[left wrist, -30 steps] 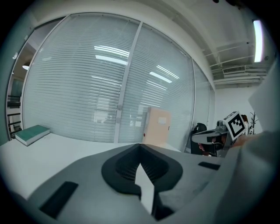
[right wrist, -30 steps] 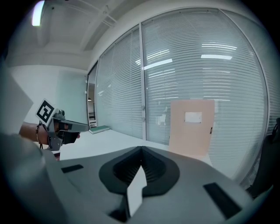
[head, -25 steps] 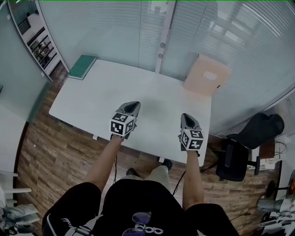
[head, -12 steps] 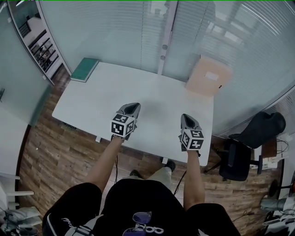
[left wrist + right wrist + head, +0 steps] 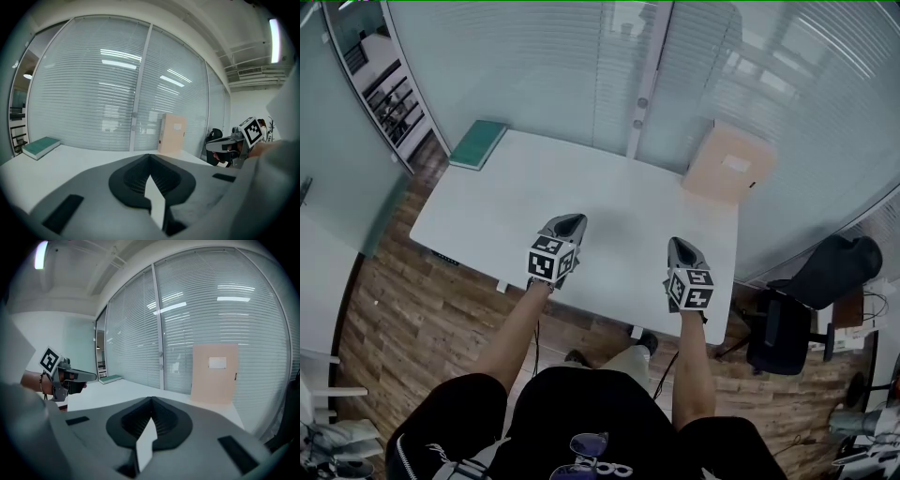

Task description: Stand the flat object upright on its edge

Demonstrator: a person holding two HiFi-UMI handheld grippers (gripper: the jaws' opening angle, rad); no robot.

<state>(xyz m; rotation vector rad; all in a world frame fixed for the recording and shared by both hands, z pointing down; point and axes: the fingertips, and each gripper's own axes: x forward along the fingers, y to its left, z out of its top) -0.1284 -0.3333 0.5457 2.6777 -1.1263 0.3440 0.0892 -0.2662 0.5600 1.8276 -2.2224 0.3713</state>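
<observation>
- Head view: the left claw (image 5: 570, 223) and right claw (image 5: 680, 246) were both fully closed and empty, above the white table (image 5: 487, 216).
- A green book (image 5: 478, 144) lay flat at the table's far left corner.
- A beige folder (image 5: 729, 165) stood upright at the far right corner.

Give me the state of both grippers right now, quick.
Left gripper: closed, holding nothing.
Right gripper: closed, holding nothing.

No legible text anywhere (white label (image 5: 737, 165) on the tan box (image 5: 711, 180) too small to read)
</observation>
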